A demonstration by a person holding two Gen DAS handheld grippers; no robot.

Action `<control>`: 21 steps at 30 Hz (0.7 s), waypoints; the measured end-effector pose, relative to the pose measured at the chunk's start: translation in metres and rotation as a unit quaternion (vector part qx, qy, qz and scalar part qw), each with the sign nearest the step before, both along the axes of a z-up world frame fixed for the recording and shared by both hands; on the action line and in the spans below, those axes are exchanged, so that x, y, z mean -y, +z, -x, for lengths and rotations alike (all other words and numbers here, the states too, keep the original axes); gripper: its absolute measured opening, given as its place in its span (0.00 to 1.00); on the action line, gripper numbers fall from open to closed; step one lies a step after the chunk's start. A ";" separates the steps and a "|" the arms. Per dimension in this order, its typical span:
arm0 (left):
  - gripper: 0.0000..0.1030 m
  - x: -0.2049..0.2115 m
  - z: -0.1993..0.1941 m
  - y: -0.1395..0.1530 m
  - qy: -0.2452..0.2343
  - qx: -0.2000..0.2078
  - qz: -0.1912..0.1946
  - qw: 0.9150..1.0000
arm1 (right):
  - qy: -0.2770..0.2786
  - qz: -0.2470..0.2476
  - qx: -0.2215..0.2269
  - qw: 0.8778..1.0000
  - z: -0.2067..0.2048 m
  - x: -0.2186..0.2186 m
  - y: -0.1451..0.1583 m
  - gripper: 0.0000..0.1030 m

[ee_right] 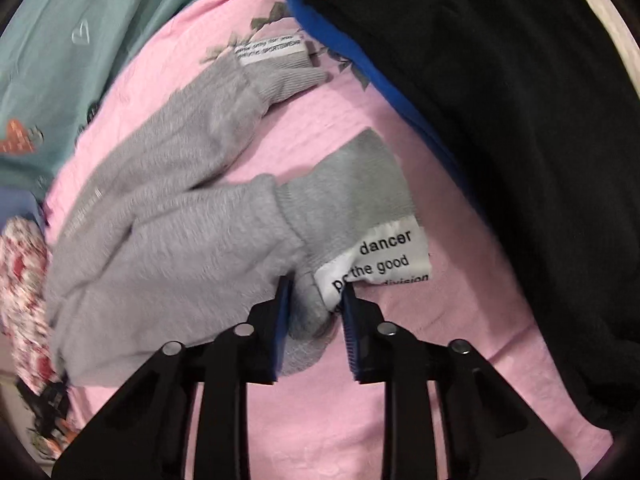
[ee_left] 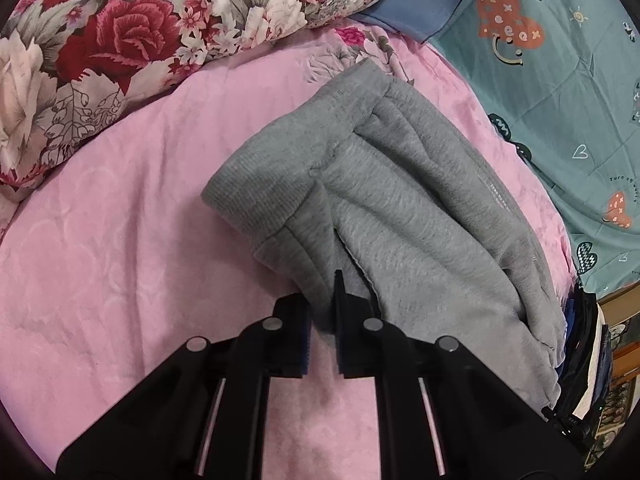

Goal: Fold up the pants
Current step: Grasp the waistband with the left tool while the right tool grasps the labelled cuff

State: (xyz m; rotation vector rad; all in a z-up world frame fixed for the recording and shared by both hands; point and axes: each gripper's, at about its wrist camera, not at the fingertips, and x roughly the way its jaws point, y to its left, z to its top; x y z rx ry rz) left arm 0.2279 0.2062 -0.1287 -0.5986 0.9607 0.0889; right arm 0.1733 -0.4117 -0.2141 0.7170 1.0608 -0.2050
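Grey pants point(ee_left: 400, 200) spread on pink sheet point(ee_left: 120, 240), pinched at both ends.
Waist end running from 12 to 4 o'clock off left gripper point(ee_left: 322, 308), nearly closed on an edge fold; cuff point(ee_right: 352, 200) at 12 o'clock bunched inside right gripper point(ee_right: 316, 300), narrowly parted, clamped on it.

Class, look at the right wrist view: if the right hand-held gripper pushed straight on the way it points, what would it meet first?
The right hand-held gripper would meet the ribbed ankle cuff of the grey sweatpants, already bunched between its fingers, then probably the pink bedsheet beneath; depth is unclear.
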 end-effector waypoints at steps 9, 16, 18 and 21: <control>0.07 -0.006 0.078 0.022 0.011 0.022 0.014 1.000 | 0.011 0.001 0.038 0.999 0.070 0.002 0.041 0.22; 0.08 -0.009 0.117 0.012 -0.008 0.000 -0.005 1.000 | 0.019 0.023 0.032 0.999 0.117 -0.007 0.044 0.22; 0.09 -0.009 0.114 0.005 -0.009 -0.021 -0.009 1.000 | 0.019 0.037 0.018 0.999 0.120 -0.005 0.031 0.22; 0.16 -0.011 0.117 0.014 -0.010 -0.020 -0.007 1.000 | 0.018 0.082 -0.026 0.996 0.106 -0.012 0.015 0.42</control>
